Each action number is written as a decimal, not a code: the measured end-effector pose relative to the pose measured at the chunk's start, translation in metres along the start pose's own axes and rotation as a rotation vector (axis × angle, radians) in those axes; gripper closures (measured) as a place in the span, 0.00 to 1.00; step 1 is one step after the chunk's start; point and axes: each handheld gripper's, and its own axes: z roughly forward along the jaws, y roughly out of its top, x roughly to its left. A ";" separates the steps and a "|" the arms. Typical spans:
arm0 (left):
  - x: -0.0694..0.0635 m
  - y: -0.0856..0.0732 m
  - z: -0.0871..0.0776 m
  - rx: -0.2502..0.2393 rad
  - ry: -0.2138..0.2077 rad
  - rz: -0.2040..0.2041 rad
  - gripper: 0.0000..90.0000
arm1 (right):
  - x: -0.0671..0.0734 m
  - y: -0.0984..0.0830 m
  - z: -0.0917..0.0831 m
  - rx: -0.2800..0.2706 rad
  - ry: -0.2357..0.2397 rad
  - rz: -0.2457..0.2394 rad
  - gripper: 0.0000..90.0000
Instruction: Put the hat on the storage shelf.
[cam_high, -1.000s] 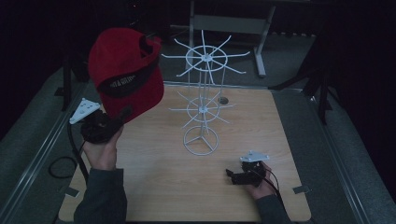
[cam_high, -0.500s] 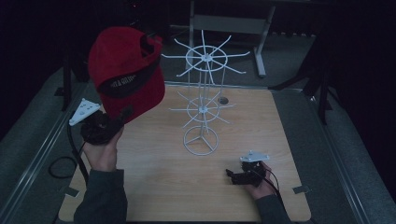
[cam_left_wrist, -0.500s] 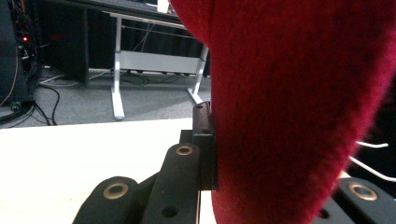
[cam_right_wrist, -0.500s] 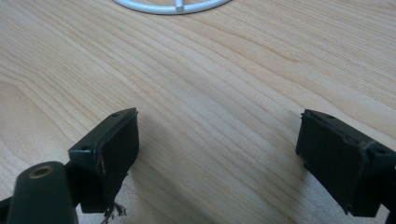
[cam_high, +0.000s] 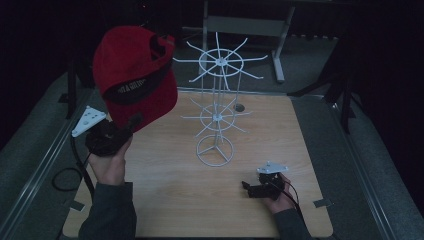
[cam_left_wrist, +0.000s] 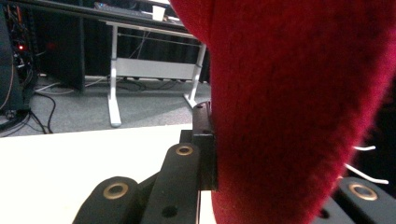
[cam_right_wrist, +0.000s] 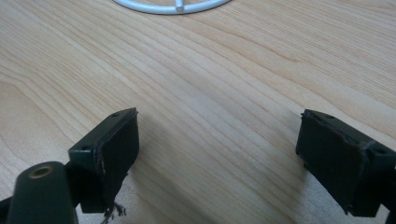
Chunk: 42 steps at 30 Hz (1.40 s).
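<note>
The left gripper (cam_high: 131, 123) is clamped on the lower edge of a red cap (cam_high: 134, 75), holding it up above the table's left side, beside the white wire display rack (cam_high: 216, 107). The right gripper (cam_high: 248, 187) rests low on the wooden table (cam_high: 170, 205) near the rack's ring base, its jaws wide apart with nothing between them.

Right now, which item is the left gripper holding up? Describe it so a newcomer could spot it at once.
Start at the wooden table and find the white wire rack standing mid-table. To its left, raised above the table edge, the left gripper is shut on a red cap. It is the one soft red thing, with a dark band inside.
</note>
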 end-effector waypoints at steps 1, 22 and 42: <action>0.000 0.000 0.000 -0.001 0.000 0.001 0.95 | 0.000 0.000 0.000 0.000 0.000 0.000 0.15; -0.008 0.004 -0.004 -0.030 -0.017 0.023 0.95 | 0.000 0.000 0.000 0.001 0.001 0.000 0.15; -0.014 0.002 -0.004 -0.024 -0.036 0.041 0.95 | 0.000 0.000 0.000 0.001 0.001 0.000 0.15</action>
